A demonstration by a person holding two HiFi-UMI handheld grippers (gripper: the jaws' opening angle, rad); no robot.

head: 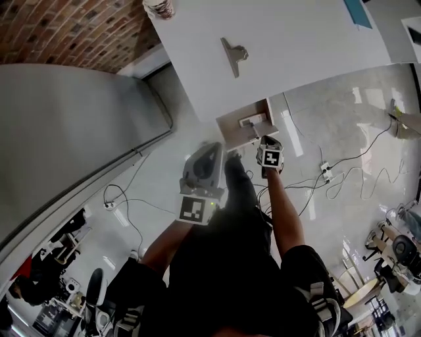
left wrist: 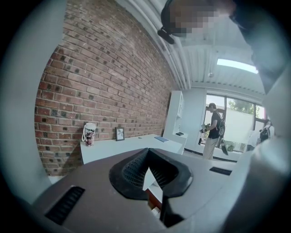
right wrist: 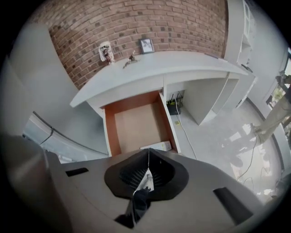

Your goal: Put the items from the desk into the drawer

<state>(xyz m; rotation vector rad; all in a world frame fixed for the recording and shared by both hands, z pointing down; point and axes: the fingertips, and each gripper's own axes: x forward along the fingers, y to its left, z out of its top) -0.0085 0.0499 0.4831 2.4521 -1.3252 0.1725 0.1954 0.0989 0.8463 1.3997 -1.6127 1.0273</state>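
Note:
The drawer (right wrist: 136, 120) under the white desk (right wrist: 182, 66) is pulled out, and a flat white box (right wrist: 156, 146) lies at its front end. The same drawer (head: 230, 125) shows in the head view. A metal binder clip (head: 234, 56) lies on the desk top (head: 296, 46). My right gripper (right wrist: 148, 152) hovers above the drawer's front, pointing steeply down, shut, nothing between its tips. In the head view the right gripper (head: 266, 143) is beside the drawer's front. My left gripper (left wrist: 148, 155) is shut and empty, held level just left of the drawer; it shows blurred as the left gripper (head: 214, 150).
A patterned cup (right wrist: 106, 51), a small picture frame (right wrist: 146, 45) and the clip (right wrist: 132, 58) stand along the desk by the brick wall. A blue flat item (head: 358, 12) lies at the desk's far end. Cables (head: 342, 171) run across the floor. A person (left wrist: 213, 129) stands far off.

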